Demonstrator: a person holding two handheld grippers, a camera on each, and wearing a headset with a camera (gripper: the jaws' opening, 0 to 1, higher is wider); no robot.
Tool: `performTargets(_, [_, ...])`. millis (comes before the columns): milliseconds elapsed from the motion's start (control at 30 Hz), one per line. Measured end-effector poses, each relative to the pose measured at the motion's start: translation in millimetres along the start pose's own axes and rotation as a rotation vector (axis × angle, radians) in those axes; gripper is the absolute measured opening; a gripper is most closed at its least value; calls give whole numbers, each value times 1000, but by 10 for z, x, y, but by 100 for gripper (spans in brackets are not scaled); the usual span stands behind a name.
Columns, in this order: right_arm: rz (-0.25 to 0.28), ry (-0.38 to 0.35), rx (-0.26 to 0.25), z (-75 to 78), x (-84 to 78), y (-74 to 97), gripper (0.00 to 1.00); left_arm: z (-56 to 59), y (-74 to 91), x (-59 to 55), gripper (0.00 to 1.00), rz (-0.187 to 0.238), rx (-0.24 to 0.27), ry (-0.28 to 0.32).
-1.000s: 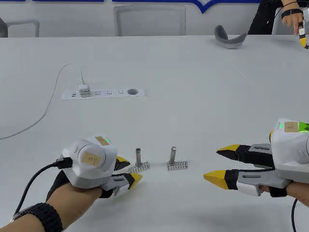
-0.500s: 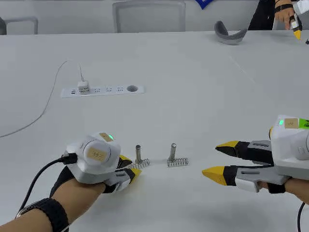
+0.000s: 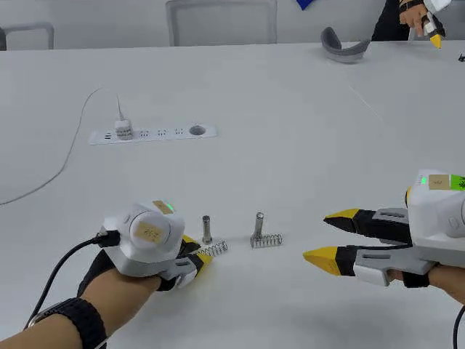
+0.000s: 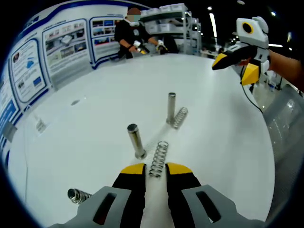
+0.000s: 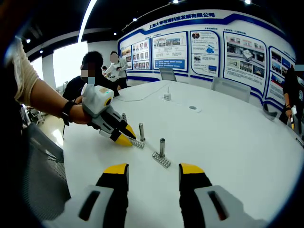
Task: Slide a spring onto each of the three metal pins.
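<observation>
Pinching a spring (image 4: 159,156) by its end beside a pin (image 4: 135,140), the left gripper (image 4: 155,169) has edged forward; the right gripper (image 5: 153,169) holds its fingers released, a power strip (image 3: 152,134) beyond on the worktop (image 3: 305,145).

The left claw (image 3: 197,259) has edged forward across the table (image 3: 305,131) toward the spring (image 3: 213,249) lying beside the left pin (image 3: 207,228). Its jaws, spread wide a second ago, have drawn in to a slim gap, and the spring's near end now sits between the yellow tips.
</observation>
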State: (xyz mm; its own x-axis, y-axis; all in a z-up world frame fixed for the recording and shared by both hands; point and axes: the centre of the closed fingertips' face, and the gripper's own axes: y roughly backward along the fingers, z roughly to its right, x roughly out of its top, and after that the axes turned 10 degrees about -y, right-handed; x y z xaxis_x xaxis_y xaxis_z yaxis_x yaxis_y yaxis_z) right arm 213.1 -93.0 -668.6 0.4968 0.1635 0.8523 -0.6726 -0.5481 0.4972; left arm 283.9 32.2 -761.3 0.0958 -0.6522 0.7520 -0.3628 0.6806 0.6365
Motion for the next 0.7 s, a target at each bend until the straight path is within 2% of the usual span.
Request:
performTargets(233, [4, -1, 2, -13, 6, -4, 43, 36, 1, -33, 15, -11, -10, -13])
performTargets(533, [-2, 5, 8, -31, -8, 14, 43, 82, -2, -19, 11, -10, -20, -40])
performTargets(700, [-6, 12, 20, -54, -7, 4, 42, 144, 60, 26, 10, 2, -36, -72])
